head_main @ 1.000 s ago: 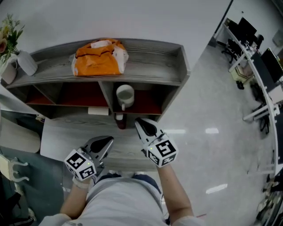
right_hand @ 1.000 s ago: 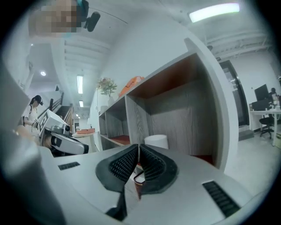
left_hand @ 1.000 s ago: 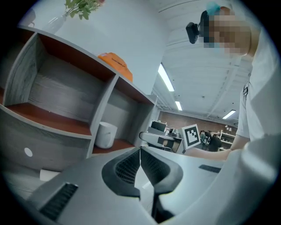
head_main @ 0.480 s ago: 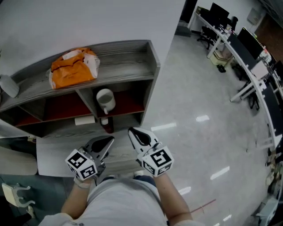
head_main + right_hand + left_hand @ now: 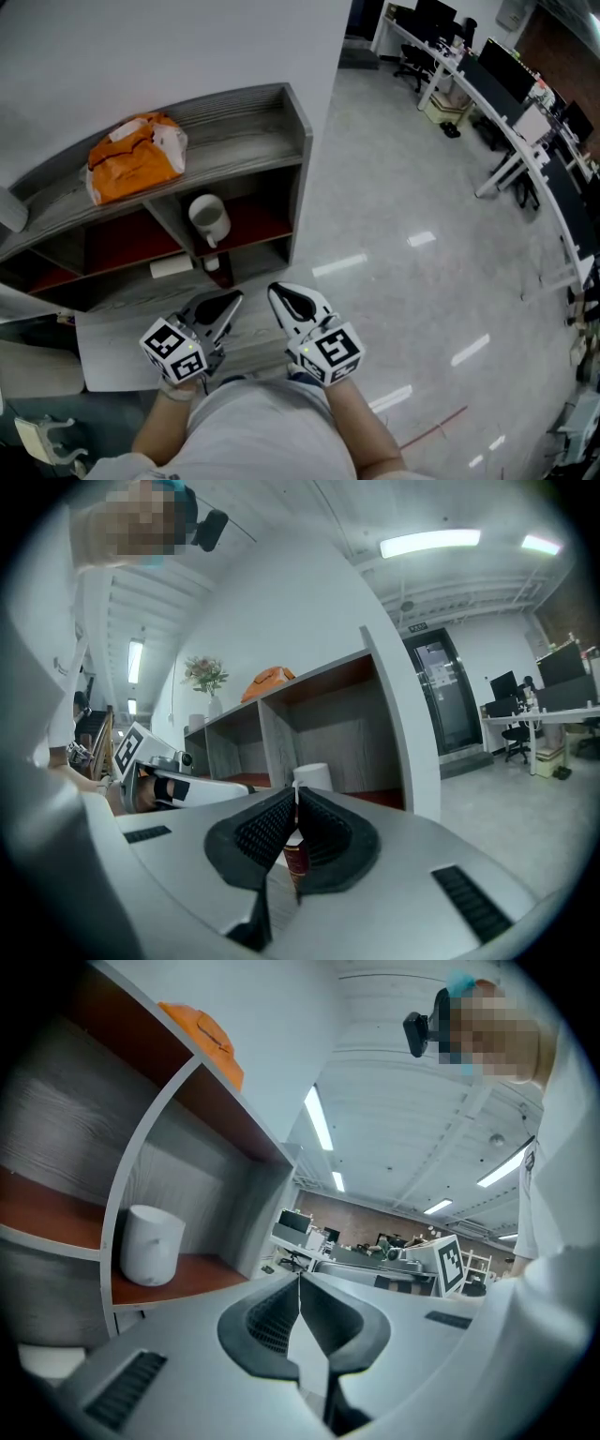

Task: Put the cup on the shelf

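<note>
- The left gripper (image 5: 223, 300) is nearest, at 7 o'clock in the head view. Its jaws are pressed together and hold nothing.
- The right gripper (image 5: 279, 292) is just beside it at 6 o'clock. Its jaws are likewise pressed together at the tips and are empty (the dark red shape seen through the gap below its tips, in its own view, stands farther off).
- Both grippers hover over the near edge of a grey tabletop (image 5: 141, 298).
- A small dark red container (image 5: 217, 274) stands on that tabletop at 11 o'clock from the right gripper, clear of both grippers.
- A flat white box (image 5: 171, 267) lies just left of the container, at the foot of the shelf (image 5: 292, 122).
- The white cup (image 5: 208, 218) stands upright in the shelf's lower right compartment, near its left divider, at 12 o'clock from the left gripper.
- An orange bag (image 5: 134, 157) lies on the shelf's top board, at 11 o'clock from the cup.
- Office desks with monitors (image 5: 487, 75) line the glossy floor at 2 o'clock, well apart from the shelf.
</note>
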